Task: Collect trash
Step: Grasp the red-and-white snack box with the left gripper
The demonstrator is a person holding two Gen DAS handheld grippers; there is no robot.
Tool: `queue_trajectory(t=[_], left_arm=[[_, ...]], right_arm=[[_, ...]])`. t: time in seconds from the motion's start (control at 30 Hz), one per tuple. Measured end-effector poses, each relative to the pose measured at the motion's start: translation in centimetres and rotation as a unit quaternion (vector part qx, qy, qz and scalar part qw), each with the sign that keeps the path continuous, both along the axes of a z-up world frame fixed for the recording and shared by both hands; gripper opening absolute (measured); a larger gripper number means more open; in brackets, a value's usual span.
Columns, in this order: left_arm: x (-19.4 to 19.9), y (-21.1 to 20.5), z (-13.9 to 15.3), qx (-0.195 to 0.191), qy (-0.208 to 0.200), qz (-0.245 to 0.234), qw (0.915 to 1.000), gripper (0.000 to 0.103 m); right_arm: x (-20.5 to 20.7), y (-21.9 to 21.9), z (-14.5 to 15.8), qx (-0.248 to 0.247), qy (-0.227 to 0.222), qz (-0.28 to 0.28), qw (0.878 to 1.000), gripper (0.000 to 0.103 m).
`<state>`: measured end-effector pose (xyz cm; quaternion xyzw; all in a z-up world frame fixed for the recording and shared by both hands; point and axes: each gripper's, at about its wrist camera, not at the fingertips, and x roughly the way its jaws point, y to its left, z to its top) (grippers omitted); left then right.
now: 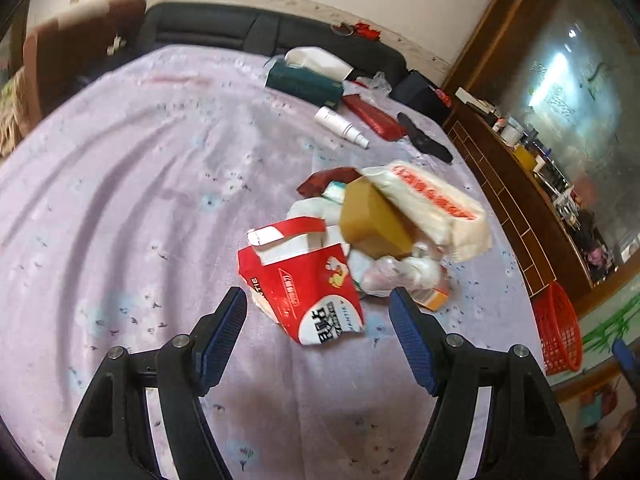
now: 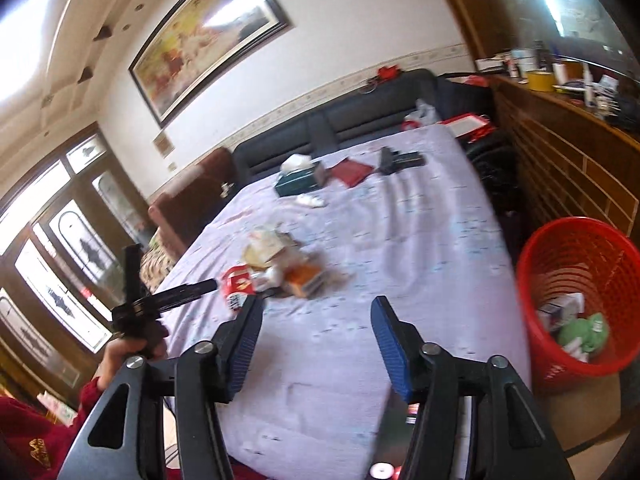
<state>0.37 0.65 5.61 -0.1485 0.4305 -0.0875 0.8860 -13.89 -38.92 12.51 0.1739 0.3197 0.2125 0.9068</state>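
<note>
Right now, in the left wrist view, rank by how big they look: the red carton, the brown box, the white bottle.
1. red carton, though it lies nearest the camera
2. brown box
3. white bottle, farthest back, so its true size is unsure

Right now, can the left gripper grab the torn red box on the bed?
Probably yes. The left gripper is open and empty, the torn red box lies just ahead between its fingers on the bed sheet, and nothing blocks it.

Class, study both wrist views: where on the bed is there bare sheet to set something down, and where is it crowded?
Free: the wide sheet between the brown headboard corner and the trash pile; also the near strip between that pile and the red basket. Crowded: the pile itself, and the far end around the green tissue box and white bottle.
</note>
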Motion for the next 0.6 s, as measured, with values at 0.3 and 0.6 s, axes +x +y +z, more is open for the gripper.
queue_trajectory(t=[0.3,0.6], left_arm=[[4.1,-2.3,-4.5,0.041,0.038,-0.006,0.9984,0.081],[4.1,-3.1,-4.8,0.074,0.012,-0.019,0.997,0.05]], right_arm=[[1.6,2.6,-0.2,-0.024,0.012,0.006,1.0,0.062],[4.1,3.1,-0.8,-0.043,0.032,0.01,0.999,0.062]])
